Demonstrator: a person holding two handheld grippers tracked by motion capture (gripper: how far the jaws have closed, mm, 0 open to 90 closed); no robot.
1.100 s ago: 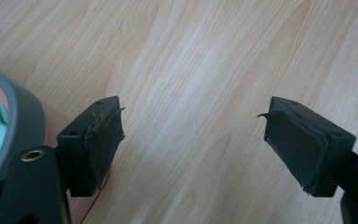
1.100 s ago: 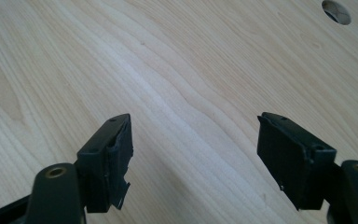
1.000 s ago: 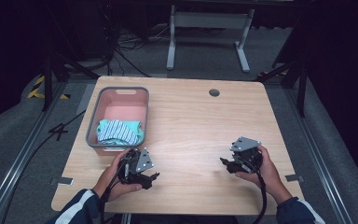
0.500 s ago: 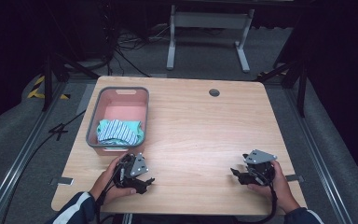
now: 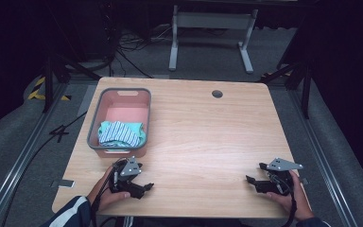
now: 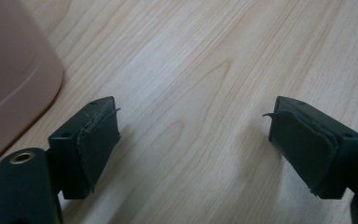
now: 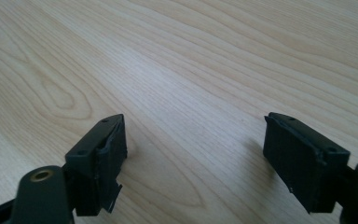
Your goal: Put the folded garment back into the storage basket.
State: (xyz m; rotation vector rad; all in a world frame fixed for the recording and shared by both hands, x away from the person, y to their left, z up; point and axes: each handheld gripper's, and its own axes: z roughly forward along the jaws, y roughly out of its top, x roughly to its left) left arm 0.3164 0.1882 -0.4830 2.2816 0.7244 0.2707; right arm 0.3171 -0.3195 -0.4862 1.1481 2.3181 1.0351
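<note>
A pink basket with a grey rim (image 5: 93, 127) stands at the table's left, with a striped blue-white and teal cloth (image 5: 121, 133) lying in its near end. Just in front of the basket a hand holds my left gripper (image 5: 145, 187) low over the wood, jaws pointing right. Its jaws have just been opening and stand wide with nothing between them (image 6: 193, 116); the basket wall (image 6: 9, 84) is at that view's left. My right gripper (image 5: 251, 180) is near the front right corner, pointing left. Its jaws (image 7: 196, 121) have also just been opening, over bare wood.
The wooden table (image 5: 203, 132) has a round cable hole (image 5: 217, 93) near its far edge. A grey metal stand (image 5: 212, 23) and loose cables lie on the floor beyond. Both hands are close to the table's front edge.
The right hand has moved right and toward the front edge, sinking closer to the table. The left hand has drifted a little nearer the front edge and lower.
</note>
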